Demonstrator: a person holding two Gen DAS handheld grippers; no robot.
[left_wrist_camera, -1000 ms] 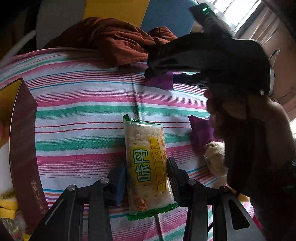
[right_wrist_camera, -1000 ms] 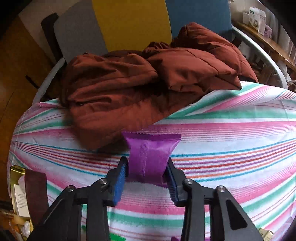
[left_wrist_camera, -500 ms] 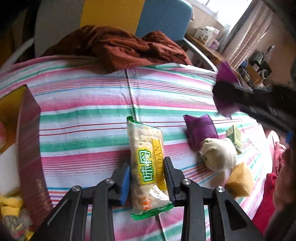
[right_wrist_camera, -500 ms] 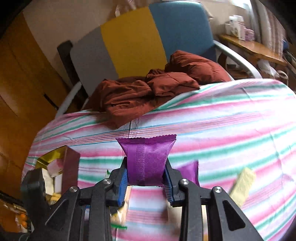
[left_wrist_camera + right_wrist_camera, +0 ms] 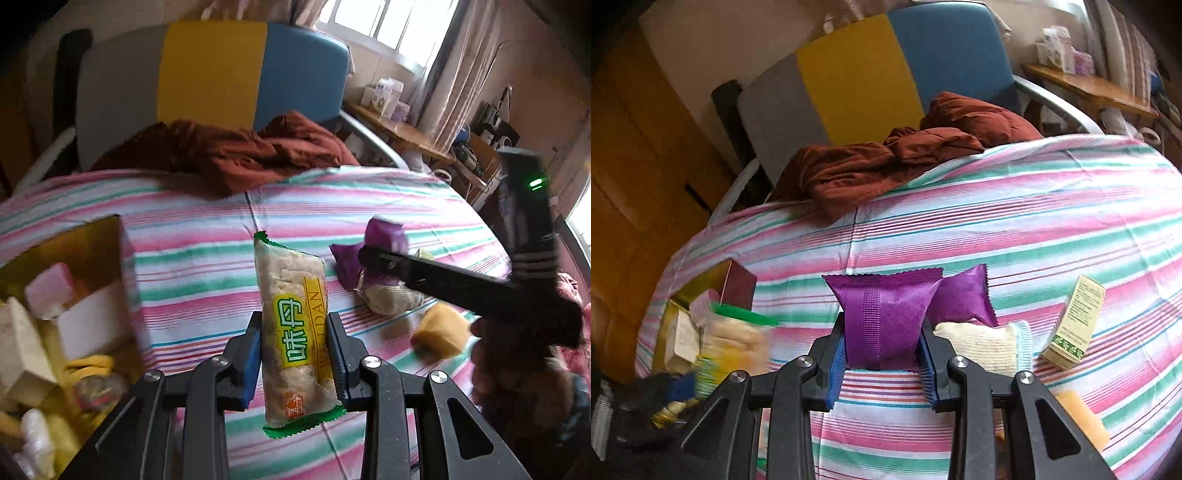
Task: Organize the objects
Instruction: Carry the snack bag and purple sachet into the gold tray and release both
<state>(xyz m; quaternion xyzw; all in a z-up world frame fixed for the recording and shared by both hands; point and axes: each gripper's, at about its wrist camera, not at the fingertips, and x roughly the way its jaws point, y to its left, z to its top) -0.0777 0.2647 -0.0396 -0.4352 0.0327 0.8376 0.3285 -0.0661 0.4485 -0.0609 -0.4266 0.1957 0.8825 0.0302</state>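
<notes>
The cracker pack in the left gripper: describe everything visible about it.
The cracker pack is a long clear plastic wrapper with green serrated ends, pale crackers showing through, and a yellow label with green characters and "WEIDAN" in Latin letters. It stands roughly upright, tilted slightly, clamped at mid-length by the blue pads of the left gripper. It is lifted clear of the striped sheet; only the pads touch it.

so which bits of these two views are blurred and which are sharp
Left wrist view: the cracker packet in the left tongs is sharp, while the open box and the right tongs are smeared. Right wrist view: the purple packet is crisp; the cracker packet at lower left is streaked. Both views bow the striped sheet.
</notes>
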